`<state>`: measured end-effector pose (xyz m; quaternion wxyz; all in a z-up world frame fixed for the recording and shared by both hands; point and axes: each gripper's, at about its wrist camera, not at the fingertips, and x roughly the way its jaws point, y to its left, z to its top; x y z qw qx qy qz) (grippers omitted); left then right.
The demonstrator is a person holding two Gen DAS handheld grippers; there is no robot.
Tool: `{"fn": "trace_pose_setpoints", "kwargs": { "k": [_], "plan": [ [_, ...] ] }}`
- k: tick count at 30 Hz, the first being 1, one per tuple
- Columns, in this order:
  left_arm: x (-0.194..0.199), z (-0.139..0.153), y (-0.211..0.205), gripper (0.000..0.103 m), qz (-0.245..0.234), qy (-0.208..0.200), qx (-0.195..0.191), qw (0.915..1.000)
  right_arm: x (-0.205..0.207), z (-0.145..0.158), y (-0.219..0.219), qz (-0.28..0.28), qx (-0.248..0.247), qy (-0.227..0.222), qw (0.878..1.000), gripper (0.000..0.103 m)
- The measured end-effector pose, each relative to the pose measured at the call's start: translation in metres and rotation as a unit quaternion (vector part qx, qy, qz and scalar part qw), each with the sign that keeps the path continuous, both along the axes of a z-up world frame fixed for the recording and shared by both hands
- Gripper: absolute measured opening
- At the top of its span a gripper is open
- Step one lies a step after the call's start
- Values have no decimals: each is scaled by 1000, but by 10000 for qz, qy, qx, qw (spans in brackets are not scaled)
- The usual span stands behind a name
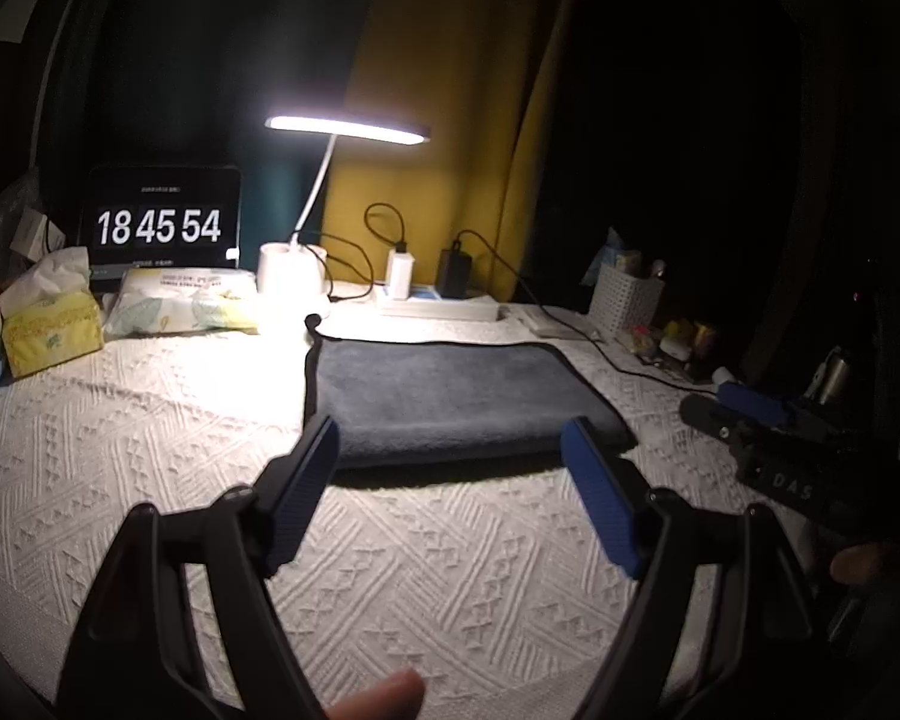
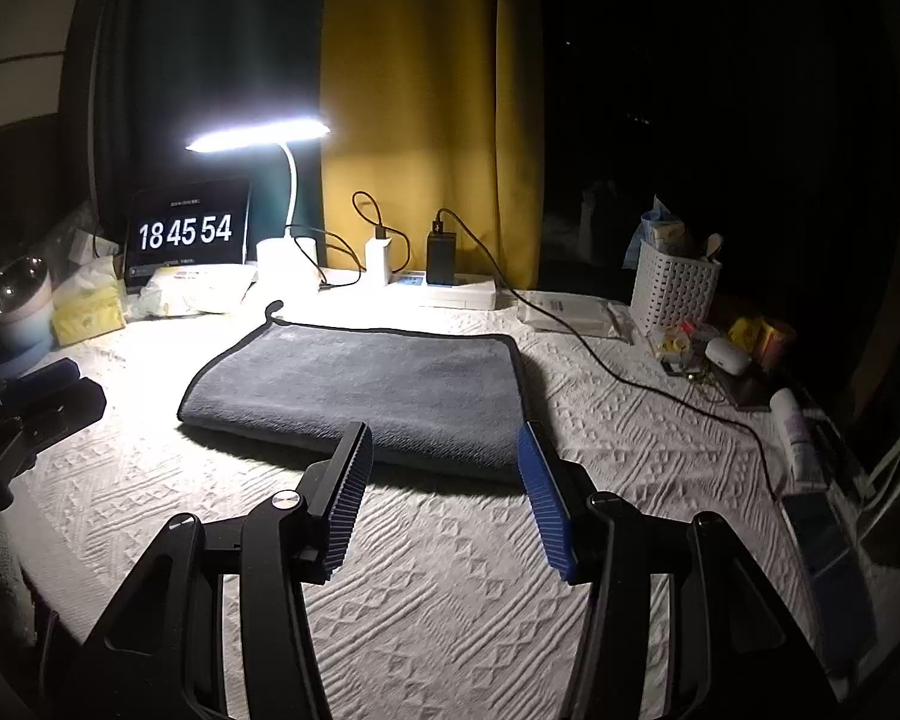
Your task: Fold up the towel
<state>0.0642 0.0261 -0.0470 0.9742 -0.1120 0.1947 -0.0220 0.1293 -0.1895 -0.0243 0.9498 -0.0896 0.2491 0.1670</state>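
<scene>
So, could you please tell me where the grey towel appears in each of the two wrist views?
Left wrist view: the grey towel lies centre, just beyond the open jaws of the left gripper, right of the clock.
Right wrist view: the towel lies centre-left, just beyond the open jaws of the right gripper.
Shared landmark: the lit desk lamp behind the towel's far-left corner.

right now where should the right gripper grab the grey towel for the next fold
Take the towel at its near right corner, coming in low from the front: the folded edge there is thick, raised off the cloth, and sits just ahead of the open right gripper.
</scene>
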Motion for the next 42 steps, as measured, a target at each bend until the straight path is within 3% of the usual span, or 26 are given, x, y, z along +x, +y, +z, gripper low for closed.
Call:
{"fn": "trace_pose_setpoints", "kwargs": {
  "k": [4, 13, 30, 42],
  "plan": [
    [-10, 0, -5, 85, 155, -7, 199, 9997, -8, -5, -1, -9, -22, 41, 10000, 53],
    [-36, 4, -8, 85, 355, -250, 432, 9981, -33, 1, -4, -12, -28, -180, 9998, 53],
    [-87, 60, -10, 85, 482, -1019, 529, 9922, -99, 64, -2, -33, 63, -972, 9952, 53],
    [-103, 96, -13, 85, 397, -1356, 583, 9883, -121, 96, -7, -12, 241, -1289, 9914, 54]
  ]
}}
